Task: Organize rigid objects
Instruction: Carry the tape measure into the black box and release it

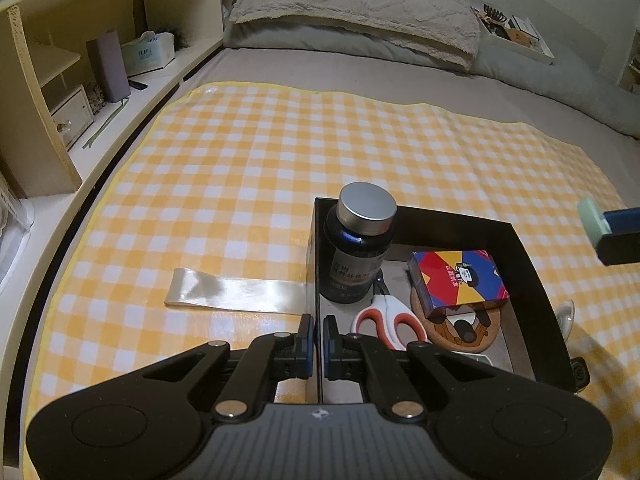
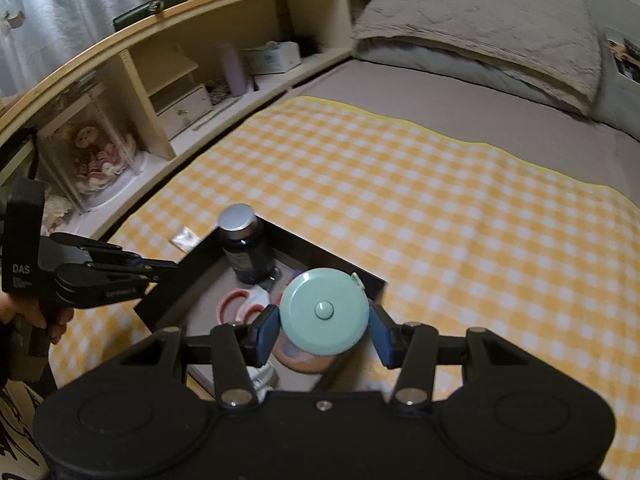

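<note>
A black open box [image 1: 530,258] lies on the yellow checked cloth. It holds a dark bottle [image 1: 358,246] with a silver cap, red-and-white scissors [image 1: 386,320], a colourful card box [image 1: 458,282] and a cork coaster [image 1: 466,328]. My left gripper [image 1: 316,334] is shut on the box's left wall [image 1: 316,260]. My right gripper [image 2: 324,330] is shut on a round mint-green tape measure [image 2: 324,312] and holds it above the box [image 2: 168,292], over the coaster [image 2: 304,358]. The bottle [image 2: 244,244] and scissors [image 2: 240,304] show below. The right gripper's tip with the tape measure [image 1: 594,218] shows at the left view's right edge.
A clear plastic strip [image 1: 236,292] lies on the cloth left of the box. A wooden bedside shelf [image 1: 100,80] with a tissue box and drawer runs along the left. Pillows [image 1: 360,8] lie at the head of the bed. A doll in a case [image 2: 94,152] stands on the shelf.
</note>
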Demonstrator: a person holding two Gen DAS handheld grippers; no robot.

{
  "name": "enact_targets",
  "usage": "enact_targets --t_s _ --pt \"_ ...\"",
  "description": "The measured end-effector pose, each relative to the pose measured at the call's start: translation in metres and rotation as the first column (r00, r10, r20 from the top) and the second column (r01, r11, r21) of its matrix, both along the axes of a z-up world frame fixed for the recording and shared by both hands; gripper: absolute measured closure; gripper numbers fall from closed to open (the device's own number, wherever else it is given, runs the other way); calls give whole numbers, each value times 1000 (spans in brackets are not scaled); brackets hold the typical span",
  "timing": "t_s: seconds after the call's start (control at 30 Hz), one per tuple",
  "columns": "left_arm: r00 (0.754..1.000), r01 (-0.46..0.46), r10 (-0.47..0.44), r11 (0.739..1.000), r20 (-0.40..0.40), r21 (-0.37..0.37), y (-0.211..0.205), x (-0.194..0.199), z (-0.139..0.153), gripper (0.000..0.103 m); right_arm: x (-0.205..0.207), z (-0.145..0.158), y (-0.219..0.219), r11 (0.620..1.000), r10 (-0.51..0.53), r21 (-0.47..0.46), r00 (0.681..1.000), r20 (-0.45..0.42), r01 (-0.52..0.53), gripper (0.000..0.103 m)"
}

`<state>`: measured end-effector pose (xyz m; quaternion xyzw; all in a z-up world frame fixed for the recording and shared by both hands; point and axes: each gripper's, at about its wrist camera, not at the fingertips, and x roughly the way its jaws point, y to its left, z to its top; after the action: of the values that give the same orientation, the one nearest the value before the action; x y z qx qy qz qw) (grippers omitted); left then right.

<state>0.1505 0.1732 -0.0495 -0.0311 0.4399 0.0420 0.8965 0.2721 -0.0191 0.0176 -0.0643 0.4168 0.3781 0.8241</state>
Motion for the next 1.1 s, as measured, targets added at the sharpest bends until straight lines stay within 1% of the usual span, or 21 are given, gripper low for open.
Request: enact_targets --t_s 0.2,0.37,0.5,0.63,0.9,1.1 --pt "1000 8 -8 1000 2 -4 1 -1 0 100 0 -6 17 999 45 -13 999 -12 -46 53" --pt "1000 10 -10 1000 1 0 0 0 0 100 -5 -29 32 988 119 -92 991 -63 -125 53" --pt "1000 10 -10 1000 1 0 -1 0 0 100 -16 -49 46 967 184 -159 979 -93 -197 53" --pt "1000 9 -9 1000 1 -1 -1 0 0 100 -23 -55 56 953 228 -180 969 -98 -243 53" --pt "1000 10 -10 1000 1 -1 -1 0 0 100 -27 -63 66 930 247 -257 965 -86 -261 53" --pt "1000 8 -8 1000 -2 3 -2 0 0 100 -24 -67 68 924 255 -269 962 -94 -271 53"
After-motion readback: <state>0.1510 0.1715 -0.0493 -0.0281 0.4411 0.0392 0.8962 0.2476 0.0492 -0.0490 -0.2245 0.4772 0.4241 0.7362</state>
